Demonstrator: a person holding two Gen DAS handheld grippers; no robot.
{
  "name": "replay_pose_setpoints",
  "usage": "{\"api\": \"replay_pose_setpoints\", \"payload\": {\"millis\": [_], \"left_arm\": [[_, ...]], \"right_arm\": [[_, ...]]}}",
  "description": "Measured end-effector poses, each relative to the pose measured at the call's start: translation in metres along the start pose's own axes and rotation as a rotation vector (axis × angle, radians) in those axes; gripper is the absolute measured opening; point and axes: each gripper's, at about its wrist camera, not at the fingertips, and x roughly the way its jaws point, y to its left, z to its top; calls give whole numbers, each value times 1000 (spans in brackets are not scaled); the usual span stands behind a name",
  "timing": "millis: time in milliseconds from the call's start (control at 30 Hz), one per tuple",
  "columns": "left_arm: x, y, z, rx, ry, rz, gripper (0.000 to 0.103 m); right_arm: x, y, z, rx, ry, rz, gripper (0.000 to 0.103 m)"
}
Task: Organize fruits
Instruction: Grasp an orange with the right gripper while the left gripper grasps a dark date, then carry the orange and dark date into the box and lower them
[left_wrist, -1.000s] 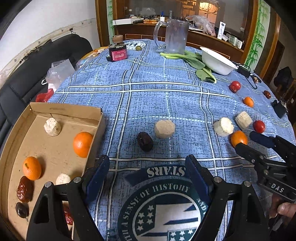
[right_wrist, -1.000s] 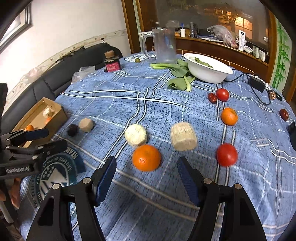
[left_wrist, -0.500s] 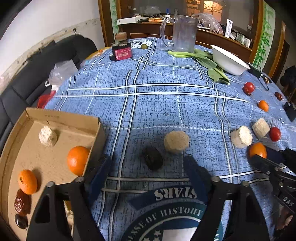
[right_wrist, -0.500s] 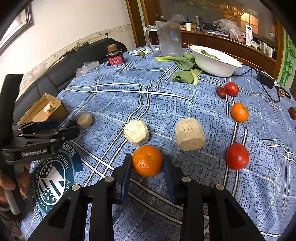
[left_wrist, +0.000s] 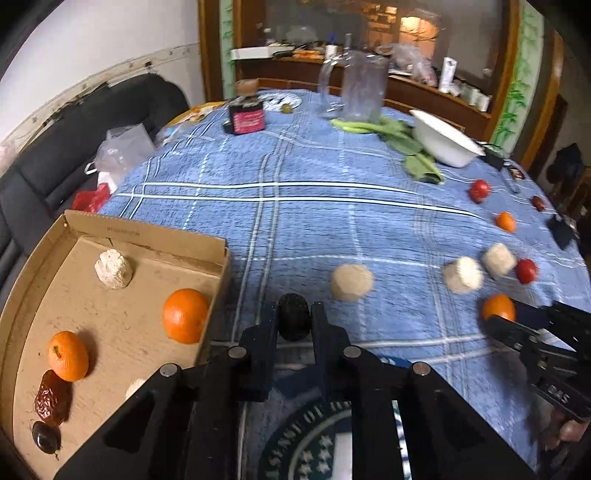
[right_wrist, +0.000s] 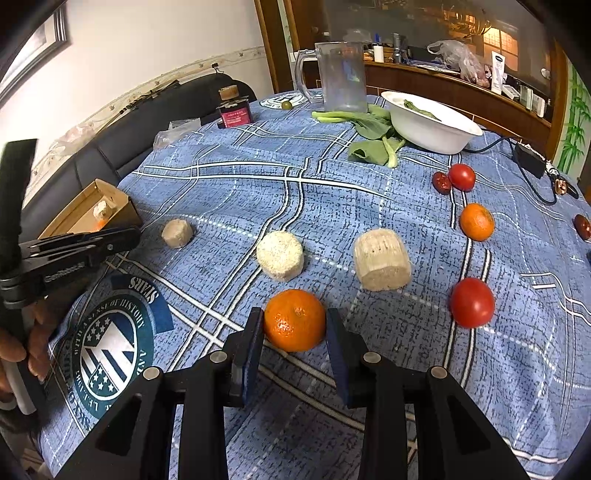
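Blue plaid cloth covers the round table (right_wrist: 332, 177) in a dim dining room, a dark sofa along the wall behind it. Beside the cardboard box (left_wrist: 147, 240), the left claw (left_wrist: 294, 325) has just been closing and now pinches a small dark date-like fruit (left_wrist: 293, 319) at the box's near corner. Farther from the box, the right claw (right_wrist: 294, 325) has just been closing too, and its blue pads sit against the sides of a mandarin (right_wrist: 294, 319) resting on the cloth. The mandarin looks light and soft-skinned, likely to bruise or roll under a hard squeeze, so a grip across its widest part seems wisest; the dark fruit looks small, firm and easy to drop. Two more mandarins (left_wrist: 184, 315) already lie in the box. Printed on the cloth beside the right claw is a round emblem (right_wrist: 110, 347) reading "STARS" and "A SENSE OF HISTORY"; the left claw's side bears "GenRobot.AI".
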Motion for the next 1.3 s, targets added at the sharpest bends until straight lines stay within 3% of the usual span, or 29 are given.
{"api": "replay_pose_setpoints", "payload": {"millis": [200,367,833,1300], "left_arm": [[-21,-1,-8,12,-8,-78,17],[-46,0,-15,24,-37,-91,17],[-94,33,-42,46,-93,11,17],[-122,77,-65,3,-122,55,17]], "right_arm": [[-13,3,-5,20,-20,-4,36],[-29,13,-11,32,-51,4,36],[-54,87,-14,-31,-103,73,36],[-55,163,-11,-120,-102,143,37]]}}
